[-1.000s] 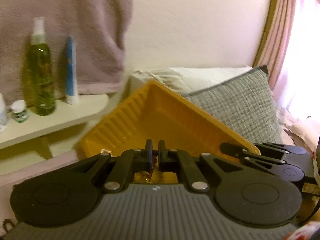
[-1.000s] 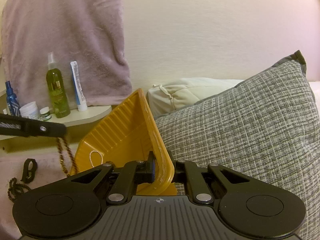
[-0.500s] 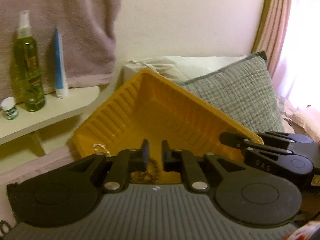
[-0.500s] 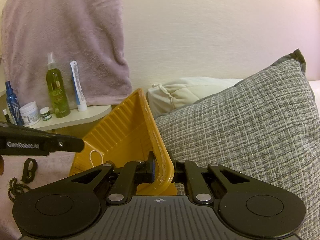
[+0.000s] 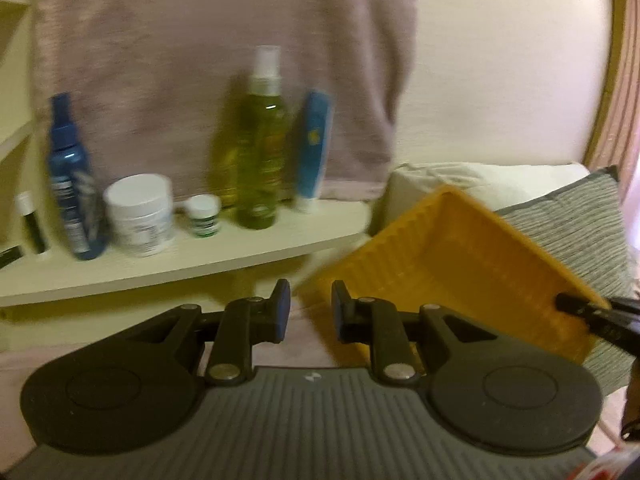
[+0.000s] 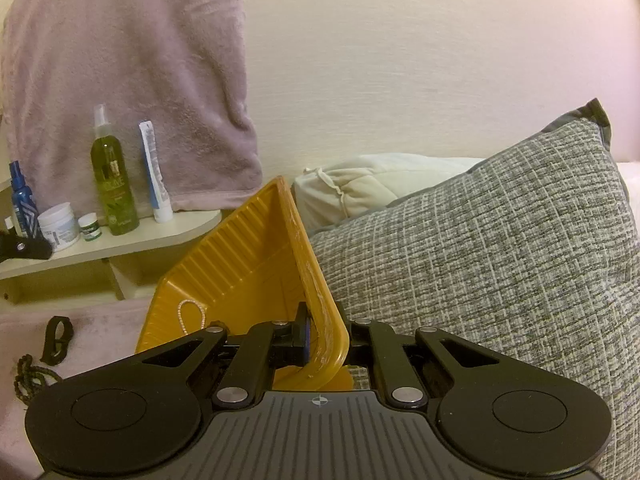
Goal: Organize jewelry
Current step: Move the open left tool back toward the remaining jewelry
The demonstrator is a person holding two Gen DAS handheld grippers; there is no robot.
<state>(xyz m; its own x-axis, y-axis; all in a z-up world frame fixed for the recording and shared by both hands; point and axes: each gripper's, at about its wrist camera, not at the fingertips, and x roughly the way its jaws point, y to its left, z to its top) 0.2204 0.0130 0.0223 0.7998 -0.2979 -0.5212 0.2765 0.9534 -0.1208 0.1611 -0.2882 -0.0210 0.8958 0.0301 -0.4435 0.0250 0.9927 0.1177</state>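
Swung leftward, left claw gapes empty before shelf bottles.

From my remote feed I log: cream textured wall; mauve towel hanging against it; pale curved shelf below, carrying a green spray bottle, blue spray bottle, white jar, small green-labelled jar and blue-and-white tube. Grey woven cushion at right, cream pillow behind it. Pink curtain at far right, lit from behind. Pinkish bed cover below the shelf.
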